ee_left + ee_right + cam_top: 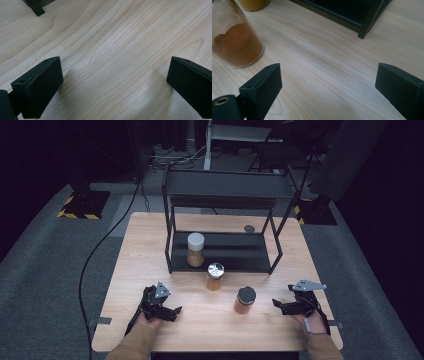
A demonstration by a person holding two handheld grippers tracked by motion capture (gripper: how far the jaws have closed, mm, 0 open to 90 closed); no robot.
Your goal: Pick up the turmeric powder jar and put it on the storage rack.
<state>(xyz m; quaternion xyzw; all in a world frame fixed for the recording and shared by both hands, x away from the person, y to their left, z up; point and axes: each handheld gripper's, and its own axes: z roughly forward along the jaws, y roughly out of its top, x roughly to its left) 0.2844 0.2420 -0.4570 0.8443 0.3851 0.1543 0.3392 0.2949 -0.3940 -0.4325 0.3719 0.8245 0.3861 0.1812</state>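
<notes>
Three spice jars are in the high view. A white-lidded jar point(195, 250) stands on the lower shelf of a black metal rack point(220, 265). In front of the rack stands a silver-lidded jar point(215, 276), and a black-lidded jar point(245, 300) of brown powder stands nearer me. My left gripper point(175, 311) rests low at the front left, open over bare wood point(112, 75). At the front right, my right gripper point(275, 304) is open a short way right of the black-lidded jar point(235, 42). Nothing lies between either pair of jaws.
The rack has an upper shelf point(227, 187) over the back half of the wooden table point(150, 245). A small dark disc point(249, 228) lies behind the rack. One rack foot point(363, 33) shows ahead of the right gripper. A black cable point(95, 255) runs off the table's left side.
</notes>
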